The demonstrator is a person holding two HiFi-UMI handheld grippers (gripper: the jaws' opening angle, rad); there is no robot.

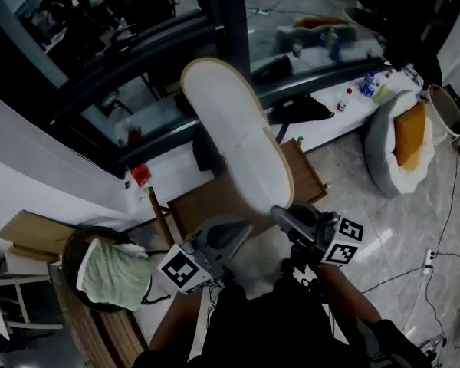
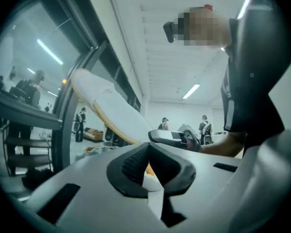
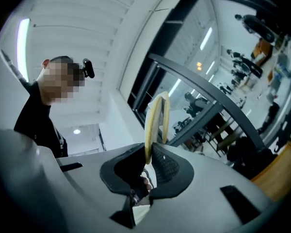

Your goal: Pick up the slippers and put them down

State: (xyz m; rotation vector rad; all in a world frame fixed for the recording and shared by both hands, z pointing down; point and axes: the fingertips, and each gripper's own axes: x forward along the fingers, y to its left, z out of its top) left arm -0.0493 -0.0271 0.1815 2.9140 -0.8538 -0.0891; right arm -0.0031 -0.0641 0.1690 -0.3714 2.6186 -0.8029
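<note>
A white slipper (image 1: 238, 133) with a tan sole edge is held up high and fills the middle of the head view, with its far end toward the window. My right gripper (image 1: 282, 215) is shut on its near end. In the right gripper view the slipper (image 3: 157, 118) stands edge-on between the dark pads (image 3: 167, 166). My left gripper (image 1: 244, 232) sits just left of the right one. A small white and orange piece (image 2: 148, 171), matching the slipper, is pinched in its jaws. In the left gripper view the slipper (image 2: 106, 106) slants up to the left beside the right gripper (image 2: 172, 137).
A brown wooden stool (image 1: 203, 205) stands below the slipper. A dark basket with a green towel (image 1: 111, 274) is at lower left. A grey cushion bed with an orange pad (image 1: 402, 140) lies at right. Bottles (image 1: 372, 83) stand on the white sill under the window. Cables cross the floor at lower right.
</note>
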